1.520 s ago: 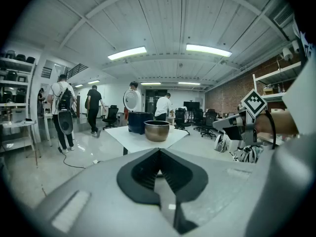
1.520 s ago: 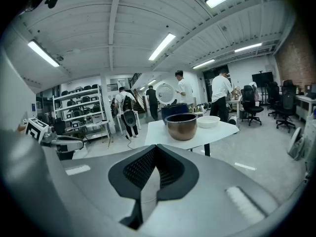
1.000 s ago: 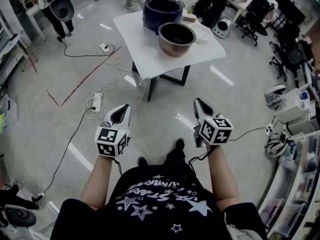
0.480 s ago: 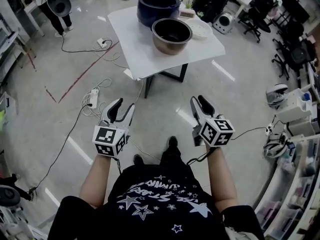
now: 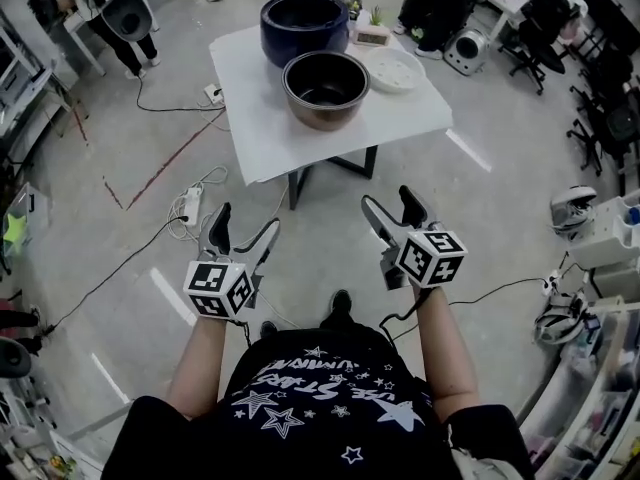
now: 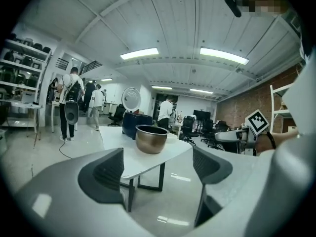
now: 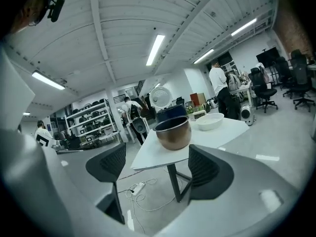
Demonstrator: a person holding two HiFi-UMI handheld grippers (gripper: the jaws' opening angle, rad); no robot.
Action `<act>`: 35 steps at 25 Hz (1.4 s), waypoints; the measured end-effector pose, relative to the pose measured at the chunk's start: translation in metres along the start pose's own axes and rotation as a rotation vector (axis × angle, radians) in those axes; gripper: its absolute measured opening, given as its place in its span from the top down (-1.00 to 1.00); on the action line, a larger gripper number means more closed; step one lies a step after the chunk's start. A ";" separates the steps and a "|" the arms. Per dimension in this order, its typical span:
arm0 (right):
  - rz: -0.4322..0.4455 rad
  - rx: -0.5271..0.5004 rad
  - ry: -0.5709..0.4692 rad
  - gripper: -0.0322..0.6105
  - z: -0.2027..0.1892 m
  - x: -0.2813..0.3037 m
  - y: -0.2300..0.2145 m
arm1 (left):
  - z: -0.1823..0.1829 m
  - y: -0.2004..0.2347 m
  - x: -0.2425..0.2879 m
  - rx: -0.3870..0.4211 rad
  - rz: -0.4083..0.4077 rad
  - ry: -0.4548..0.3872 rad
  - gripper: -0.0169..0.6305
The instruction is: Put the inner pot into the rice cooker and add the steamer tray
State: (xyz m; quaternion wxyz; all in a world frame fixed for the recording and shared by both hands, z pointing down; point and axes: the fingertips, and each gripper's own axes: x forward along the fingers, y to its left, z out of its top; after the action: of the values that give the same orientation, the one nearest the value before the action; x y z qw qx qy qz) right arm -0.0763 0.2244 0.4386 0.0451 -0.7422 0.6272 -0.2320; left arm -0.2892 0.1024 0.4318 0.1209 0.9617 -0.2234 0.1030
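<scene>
Rice cooker [image 5: 275,43]: dark blue body on the far side of the white table [image 5: 260,128]. Its lid [image 6: 131,100] stands raised behind it and its well is empty.
Inner pot [image 5: 325,115]: bronze-coloured, upright and empty. It sits on the table just in front of the cooker, on the side nearer you, and is not inside the cooker. No view shows whether the two touch.
Steamer tray [image 5: 392,70]: white and round, lying flat on the table to the right of the pot and cooker, near the table's right edge and apart from the pot.
Left gripper [image 5: 243,236]: you hold it over the floor, well short of the table and pointing towards it. Its jaws are spread wide with nothing between the pads; its own view shows only the table edge, a table leg and the floor through the gap.
Right gripper [image 5: 393,215]: held level with the left one and likewise well apart from the table. Its jaws have just been opening and now stand spread, with nothing between them; in its own view the pot appears above the gap.
Power strip [image 5: 188,206]: lies on the floor with loose cables, left of the table.
Small box [image 5: 371,35]: stands at the table's far edge, behind the tray and just beside the cooker.
</scene>
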 end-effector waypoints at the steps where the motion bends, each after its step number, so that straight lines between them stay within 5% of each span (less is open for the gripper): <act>1: 0.011 0.006 0.002 -0.38 0.004 0.002 -0.010 | 0.000 -0.004 0.008 -0.014 0.012 0.001 -0.39; 9: 0.084 0.073 0.021 -0.40 0.030 0.020 -0.082 | 0.006 -0.032 0.059 -0.059 0.100 -0.002 -0.39; 18: 0.144 0.137 0.042 -0.39 0.033 0.044 -0.102 | 0.011 -0.038 0.079 -0.037 0.132 0.030 -0.39; 35: 0.129 0.098 0.078 -0.32 0.097 0.157 -0.137 | 0.051 0.033 0.197 -0.095 0.123 0.015 -0.37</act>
State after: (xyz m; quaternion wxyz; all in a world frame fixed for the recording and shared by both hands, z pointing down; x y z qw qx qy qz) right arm 0.1033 0.0818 0.4469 0.0718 -0.6876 0.6627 -0.2878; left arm -0.1239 -0.0201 0.4393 0.1615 0.9385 -0.2858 0.1068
